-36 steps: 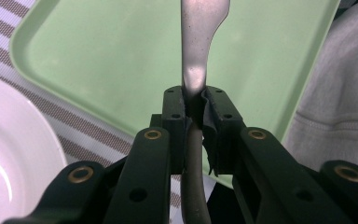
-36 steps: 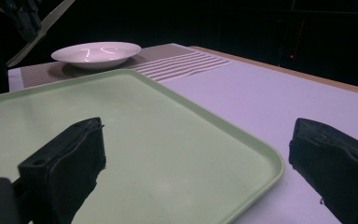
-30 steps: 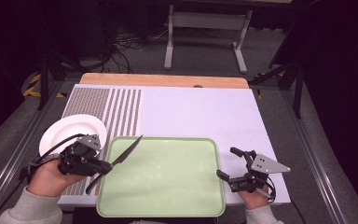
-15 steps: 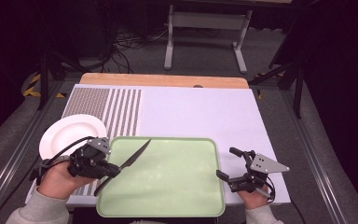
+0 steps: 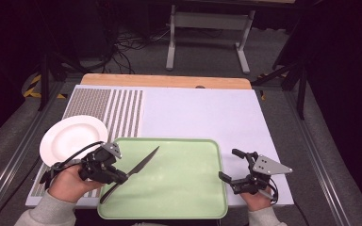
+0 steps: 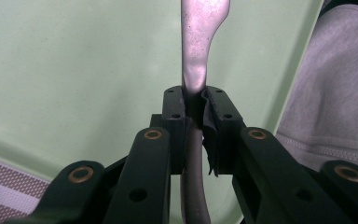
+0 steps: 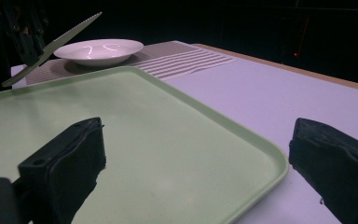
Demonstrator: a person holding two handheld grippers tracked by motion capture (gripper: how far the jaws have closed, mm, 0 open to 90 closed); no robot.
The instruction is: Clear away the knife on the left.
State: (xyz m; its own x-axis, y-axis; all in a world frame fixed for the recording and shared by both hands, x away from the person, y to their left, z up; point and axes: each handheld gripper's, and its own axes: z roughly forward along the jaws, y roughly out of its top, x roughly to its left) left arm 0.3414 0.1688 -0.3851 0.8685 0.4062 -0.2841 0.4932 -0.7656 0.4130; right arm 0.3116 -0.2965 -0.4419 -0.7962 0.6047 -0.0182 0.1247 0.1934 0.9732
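Observation:
My left gripper is shut on a silver knife at the join of handle and blade. The knife hangs slanted over the left part of a pale green tray, its serrated blade pointing toward the tray's far side. In the left gripper view the jaws pinch the knife above the tray. My right gripper stands open at the tray's right edge with nothing in it. The right gripper view has its jaws wide apart over the tray's corner, with the knife far off.
A white plate lies on the patterned left part of the white mat, just beyond my left hand. A wooden strip runs along the table's far edge. A grey sleeve shows beside the tray.
My left gripper has carried the knife a little to the right and toward the near edge, farther over the tray. The right gripper has stayed where it was.

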